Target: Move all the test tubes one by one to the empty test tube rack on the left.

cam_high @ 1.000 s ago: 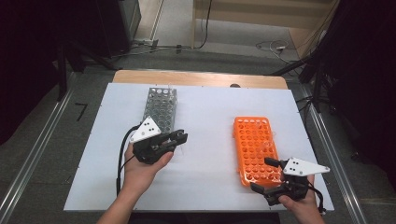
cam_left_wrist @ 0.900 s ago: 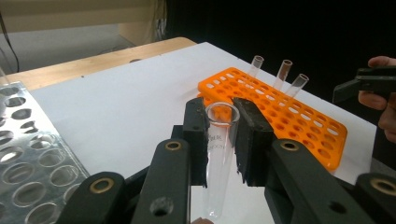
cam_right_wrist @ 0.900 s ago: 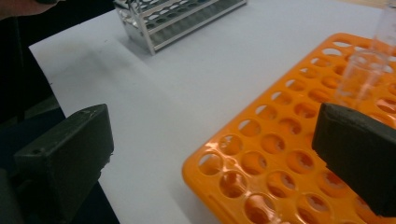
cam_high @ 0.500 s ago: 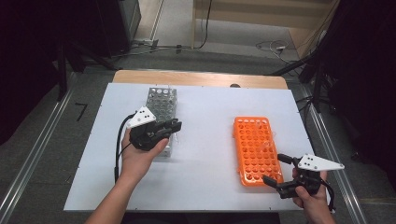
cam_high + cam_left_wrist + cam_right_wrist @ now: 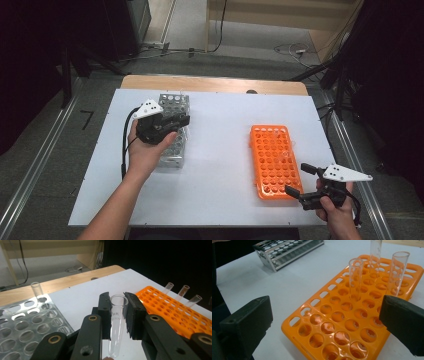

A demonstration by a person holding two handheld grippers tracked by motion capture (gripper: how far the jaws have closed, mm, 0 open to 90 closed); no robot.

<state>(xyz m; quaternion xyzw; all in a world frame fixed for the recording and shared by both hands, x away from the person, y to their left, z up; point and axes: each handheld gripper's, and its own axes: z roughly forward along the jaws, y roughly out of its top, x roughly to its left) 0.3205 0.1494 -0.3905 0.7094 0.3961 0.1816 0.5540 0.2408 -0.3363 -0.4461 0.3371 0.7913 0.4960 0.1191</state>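
Left gripper jaws clamp a test tube; orange rack holds perhaps three tubes; right gripper jaws apart.

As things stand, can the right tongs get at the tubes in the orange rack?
Probably yes. The right tongs stand open at the near end of the orange rack, empty, and nothing lies between them and the three upright tubes.

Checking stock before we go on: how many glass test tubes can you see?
5: one clamped in the left gripper, one standing in the metal rack, three upright in the orange rack. Others may be hidden.
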